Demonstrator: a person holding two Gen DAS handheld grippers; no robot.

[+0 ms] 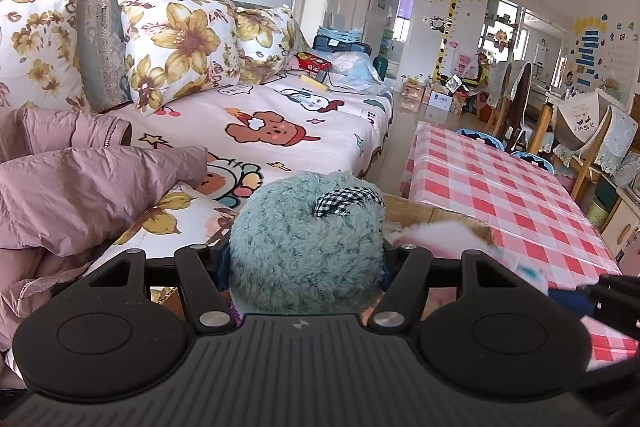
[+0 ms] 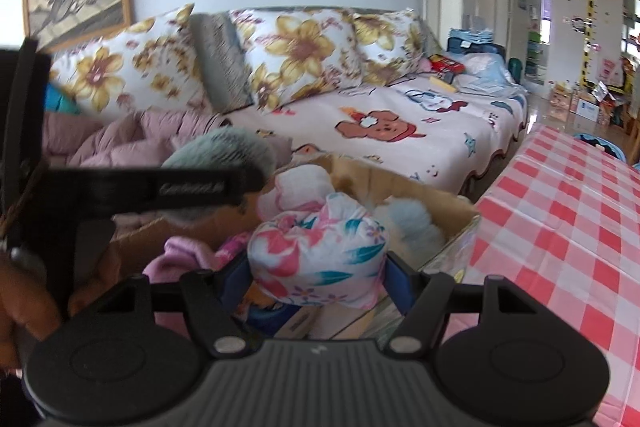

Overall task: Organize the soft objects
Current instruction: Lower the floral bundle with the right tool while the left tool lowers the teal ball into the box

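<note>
Both claws grip soft, light bundles at mid-frame: my left claw (image 1: 306, 259) squeezes the teal plush (image 1: 304, 239), my right claw (image 2: 318, 273) the floral cloth bundle (image 2: 320, 259).

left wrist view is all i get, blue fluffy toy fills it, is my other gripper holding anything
Observer: Yes, the right gripper is shut on a floral cloth bundle.
Operator: where is it
Observer: Over an open cardboard box beside the checked table.
Operator: anything in the box
Observer: A pale blue fluffy item and pink cloth lie inside.
</note>
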